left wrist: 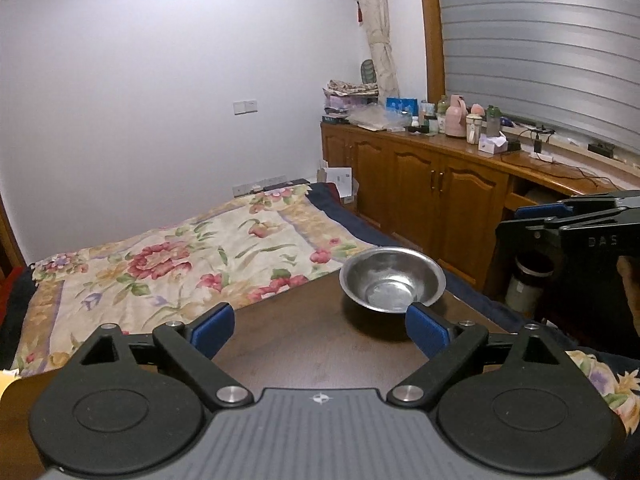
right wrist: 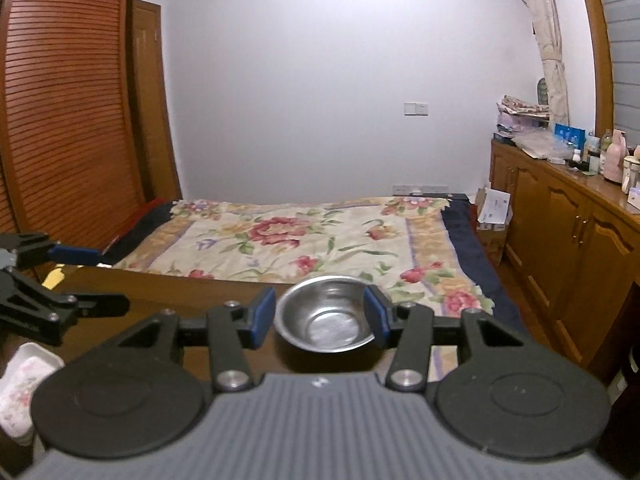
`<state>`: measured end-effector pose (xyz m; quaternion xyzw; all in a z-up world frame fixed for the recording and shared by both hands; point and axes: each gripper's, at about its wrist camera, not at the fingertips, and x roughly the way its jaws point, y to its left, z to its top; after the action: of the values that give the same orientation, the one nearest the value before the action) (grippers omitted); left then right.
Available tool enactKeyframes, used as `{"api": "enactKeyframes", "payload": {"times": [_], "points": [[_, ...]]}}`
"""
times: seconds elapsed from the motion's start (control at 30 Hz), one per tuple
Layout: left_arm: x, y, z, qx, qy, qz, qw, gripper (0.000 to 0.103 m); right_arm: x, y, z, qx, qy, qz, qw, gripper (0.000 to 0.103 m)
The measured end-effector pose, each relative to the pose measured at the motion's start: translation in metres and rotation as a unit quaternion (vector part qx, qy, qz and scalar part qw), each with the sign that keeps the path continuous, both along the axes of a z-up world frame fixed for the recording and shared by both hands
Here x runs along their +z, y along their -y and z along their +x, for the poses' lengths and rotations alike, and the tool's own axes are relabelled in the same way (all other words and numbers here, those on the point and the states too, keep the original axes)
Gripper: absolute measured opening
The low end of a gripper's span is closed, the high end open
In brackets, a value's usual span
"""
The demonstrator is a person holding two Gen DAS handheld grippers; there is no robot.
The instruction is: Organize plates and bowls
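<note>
One steel bowl (left wrist: 393,280) on the dark wooden table (left wrist: 304,332), upright, mouth up, near the table's far right corner. Round in plan: no long axis and no heading to record. Interior looks empty, with a bright reflection on the base.

Left to right, left wrist view: left gripper (left wrist: 319,326) with jaws spread wide, nothing between the blue pads (left wrist: 214,330). The right-hand pad overlaps the bowl's near rim in the picture; contact cannot be confirmed. The bowl sits off to the right of the gap, not inside it. Right gripper (left wrist: 540,212) is at the far right edge, seen side-on.

Right wrist view: a white floral dish (right wrist: 24,388) lies at the lower left, partly cut off. Right gripper (right wrist: 320,316) part-open, its pads framing the bowl (right wrist: 326,314) on either side in the picture without pressing on it. Floral bedspread (right wrist: 320,236) lies beyond the table.
</note>
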<state>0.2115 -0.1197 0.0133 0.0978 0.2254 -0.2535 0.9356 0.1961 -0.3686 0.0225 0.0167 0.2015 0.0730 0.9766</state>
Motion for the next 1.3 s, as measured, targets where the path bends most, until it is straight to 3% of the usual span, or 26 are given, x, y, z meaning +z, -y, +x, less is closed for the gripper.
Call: {"api": "enactKeyframes", "payload": {"times": [0.1, 0.7, 0.97, 1.3], "points": [[0.0, 0.008, 0.013, -0.001, -0.005, 0.002, 1.0, 0.095, -0.006, 0.006, 0.009, -0.003, -0.004, 0.001, 1.0, 0.056], [-0.017, 0.047, 0.088, -0.028, -0.055, 0.013, 0.998, 0.089, -0.049, 0.028, 0.064, -0.012, -0.063, 0.022, 0.998, 0.056], [-0.035, 0.06, 0.119, -0.034, -0.096, 0.004, 0.9948, 0.08, -0.06, 0.034, 0.077, -0.014, -0.081, 0.034, 0.996, 0.056], [-0.047, 0.078, 0.132, -0.053, -0.118, 0.01, 0.9916, 0.071, -0.068, 0.037, 0.086, -0.006, -0.096, 0.058, 0.994, 0.056]]}}
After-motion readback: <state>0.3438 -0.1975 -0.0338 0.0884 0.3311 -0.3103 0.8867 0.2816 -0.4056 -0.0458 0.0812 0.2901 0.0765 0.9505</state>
